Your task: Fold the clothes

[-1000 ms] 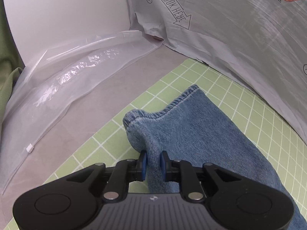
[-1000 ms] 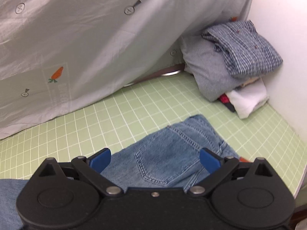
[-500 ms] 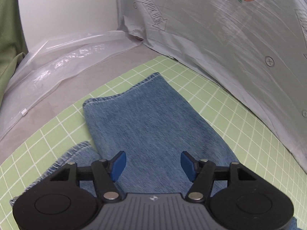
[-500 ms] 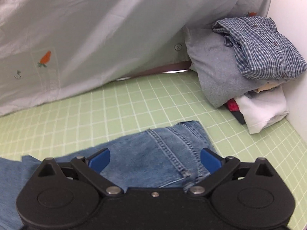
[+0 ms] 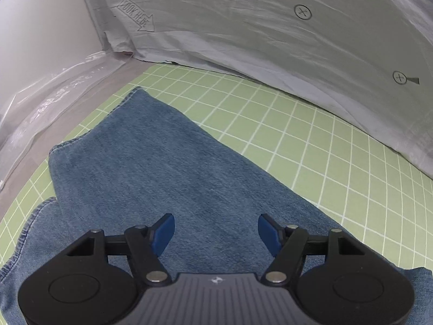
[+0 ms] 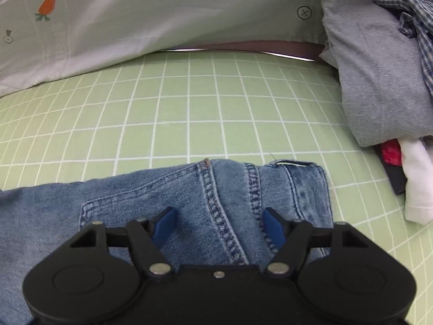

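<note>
Blue denim jeans [image 5: 151,162] lie flat on the green grid mat [image 5: 311,140], one leg laid over the other with the hems toward the far left. My left gripper [image 5: 215,230] is open and empty, just above the leg. In the right wrist view the waist end of the jeans [image 6: 216,187] shows the back pocket and centre seam. My right gripper [image 6: 219,224] is open and empty, low over the seam and waistband.
A grey printed sheet [image 5: 270,27] hangs along the back of the mat. Clear plastic bags [image 5: 54,94] lie at the far left. A pile of clothes [image 6: 379,81], with a grey garment, a checked shirt and white cloth, sits at the right.
My left gripper let go of the jeans leg, opened and drew back; the leg now lies flat. My right gripper came lower and closer over the waist end.
</note>
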